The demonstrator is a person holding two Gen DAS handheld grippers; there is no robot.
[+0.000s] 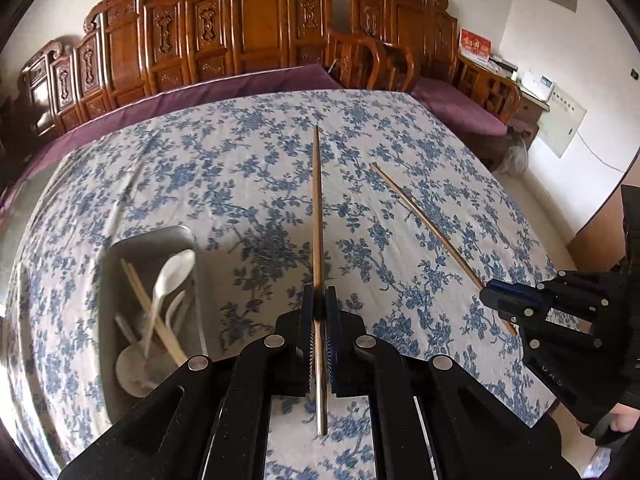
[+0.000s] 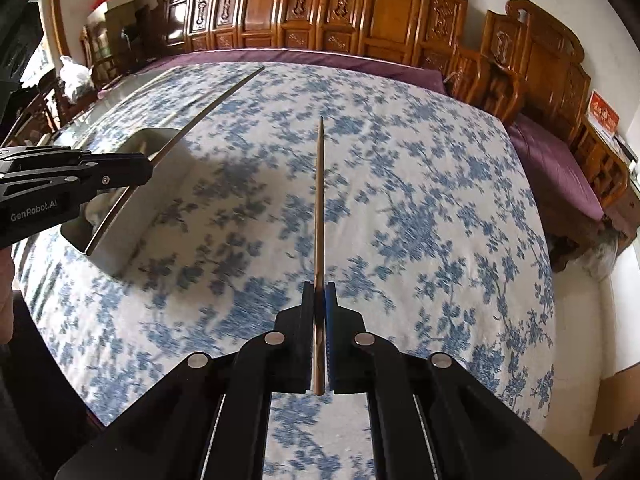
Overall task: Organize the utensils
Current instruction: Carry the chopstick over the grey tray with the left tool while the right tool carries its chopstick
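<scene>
My left gripper [image 1: 319,300] is shut on a brown chopstick [image 1: 317,216] that sticks out ahead above the table. My right gripper [image 2: 319,294] is shut on a second chopstick [image 2: 319,200], also pointing forward. In the left wrist view the right gripper [image 1: 494,298] is at the right, with its chopstick [image 1: 424,226] slanting up to the left. In the right wrist view the left gripper [image 2: 142,172] is at the left, its chopstick [image 2: 208,114] crossing over the metal tray [image 2: 160,136]. The tray [image 1: 160,236] holds white spoons [image 1: 168,276] and more chopsticks [image 1: 152,312].
A blue floral tablecloth [image 1: 248,184] covers the table. Carved wooden benches [image 1: 256,36] with purple cushions [image 1: 452,108] stand behind it and to the right. The table's right edge drops to a pale floor [image 2: 624,300].
</scene>
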